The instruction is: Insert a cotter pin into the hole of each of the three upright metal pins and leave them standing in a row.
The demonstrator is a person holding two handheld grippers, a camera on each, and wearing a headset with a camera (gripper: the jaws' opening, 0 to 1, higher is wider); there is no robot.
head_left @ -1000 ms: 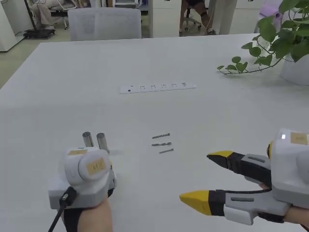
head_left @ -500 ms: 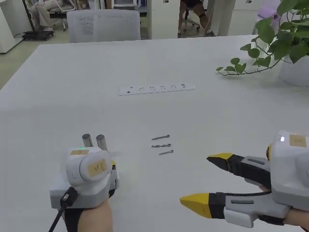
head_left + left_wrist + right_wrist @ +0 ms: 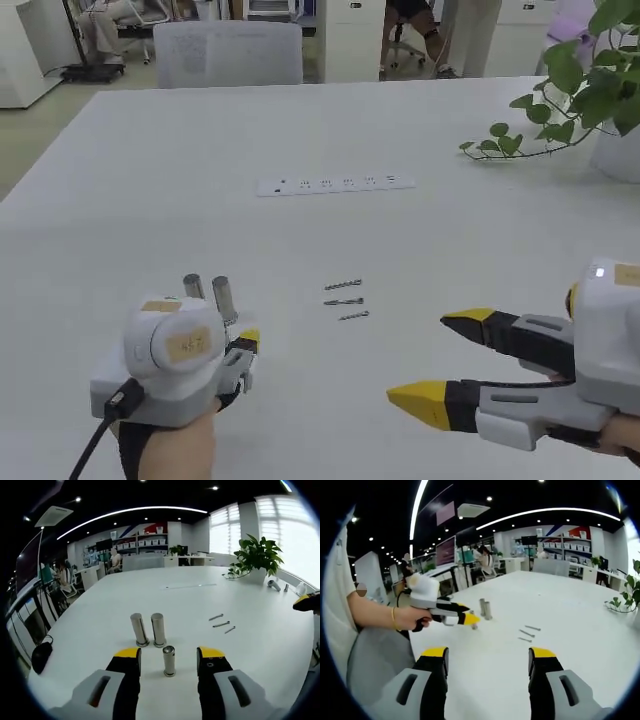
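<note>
Between the spread jaws of the left gripper point(image 3: 169, 653), brackets one metal pin point(image 3: 169, 662) untouched; probably next needs closing there, and the right gripper point(image 3: 488, 653), also spread, fetching a cotter pin point(image 3: 526, 633).

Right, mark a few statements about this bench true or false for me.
1. Three cotter pins lie loose on the table. True.
2. The left gripper is shut on a metal pin. False: its jaws stand open on either side of the nearest metal pin, apart from it.
3. The right gripper holds a cotter pin. False: it is open and empty.
4. Two more metal pins stand upright side by side beyond the nearest one. True.
</note>
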